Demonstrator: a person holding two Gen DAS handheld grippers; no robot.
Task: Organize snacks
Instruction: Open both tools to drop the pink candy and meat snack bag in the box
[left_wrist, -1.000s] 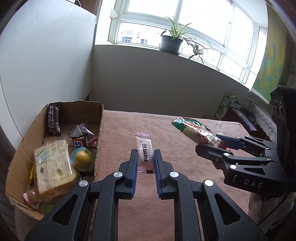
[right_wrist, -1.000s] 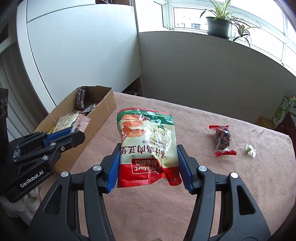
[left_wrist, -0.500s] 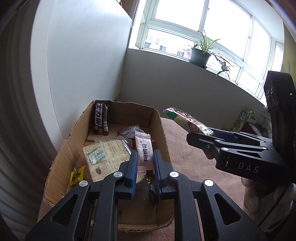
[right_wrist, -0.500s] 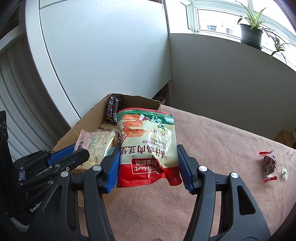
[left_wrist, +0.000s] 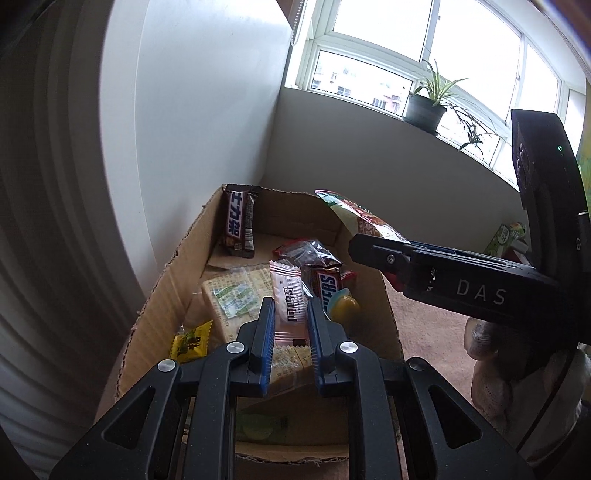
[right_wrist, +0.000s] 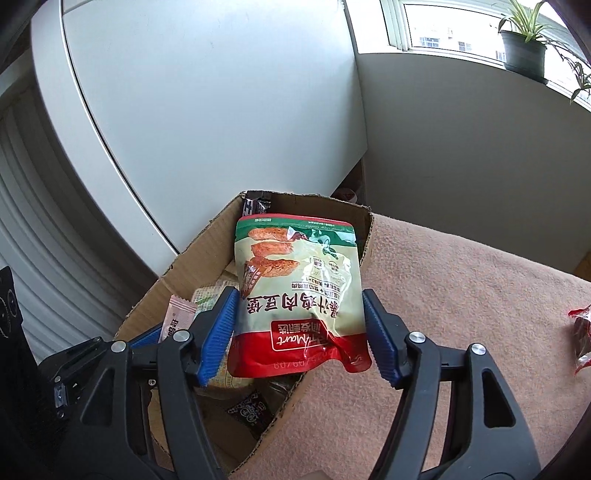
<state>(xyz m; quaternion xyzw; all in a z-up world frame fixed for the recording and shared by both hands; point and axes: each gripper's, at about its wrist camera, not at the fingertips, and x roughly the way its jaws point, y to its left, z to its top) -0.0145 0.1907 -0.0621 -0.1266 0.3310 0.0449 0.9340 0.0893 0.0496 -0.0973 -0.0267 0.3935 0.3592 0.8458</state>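
Now right gripper jaws opening around snack pouch above box.

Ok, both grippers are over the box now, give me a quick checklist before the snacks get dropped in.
1. Cardboard box under left gripper: ok.
2. Pink sachet pinched between the left pads: ok, shut on it.
3. Big snack pouch over the box: partly ok; its lower right corner hangs past the box's right wall, over the pink tablecloth.
4. Right gripper: jaws opening, gaps show beside the pouch, release under way.
5. Landing room in box: cannot tell; cracker pack and Snickers bar already cover the floor.
6. Red-wrapped snack left on the tablecloth: not ok.
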